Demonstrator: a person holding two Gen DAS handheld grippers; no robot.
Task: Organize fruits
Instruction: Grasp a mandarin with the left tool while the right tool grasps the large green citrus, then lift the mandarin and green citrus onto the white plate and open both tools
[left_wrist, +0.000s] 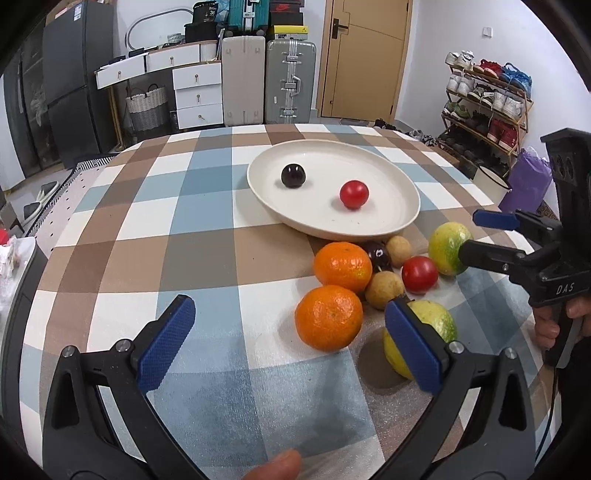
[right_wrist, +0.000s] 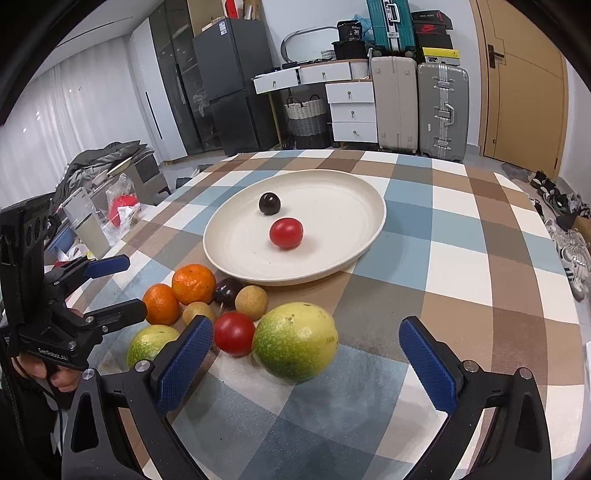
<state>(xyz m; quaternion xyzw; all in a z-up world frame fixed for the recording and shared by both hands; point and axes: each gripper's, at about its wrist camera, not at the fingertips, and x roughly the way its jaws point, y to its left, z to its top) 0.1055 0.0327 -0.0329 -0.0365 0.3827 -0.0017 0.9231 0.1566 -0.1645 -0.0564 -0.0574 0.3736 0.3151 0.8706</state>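
Note:
A cream plate (left_wrist: 369, 229) (right_wrist: 236, 254) holds a dark plum (left_wrist: 293, 175) (right_wrist: 269, 203) and a red tomato (left_wrist: 354, 194) (right_wrist: 286, 232). In front of it lies a cluster: two oranges (left_wrist: 328, 317) (right_wrist: 194, 283), a dark plum (left_wrist: 379, 255), two brown longans (left_wrist: 384, 290), a red tomato (left_wrist: 419, 274) (right_wrist: 234, 333) and two green-yellow fruits (left_wrist: 448, 248) (right_wrist: 295, 341). My left gripper (left_wrist: 291, 343) is open, the near orange between its fingers. My right gripper (right_wrist: 308, 365) is open around the large green-yellow fruit.
The table (left_wrist: 147, 236) has a checked cloth. Suitcases (left_wrist: 290, 81), white drawers (left_wrist: 197, 96), a fridge (left_wrist: 74, 81), a door and a shoe rack (left_wrist: 487, 107) stand beyond. Bags and clutter (right_wrist: 107, 206) lie left of the table.

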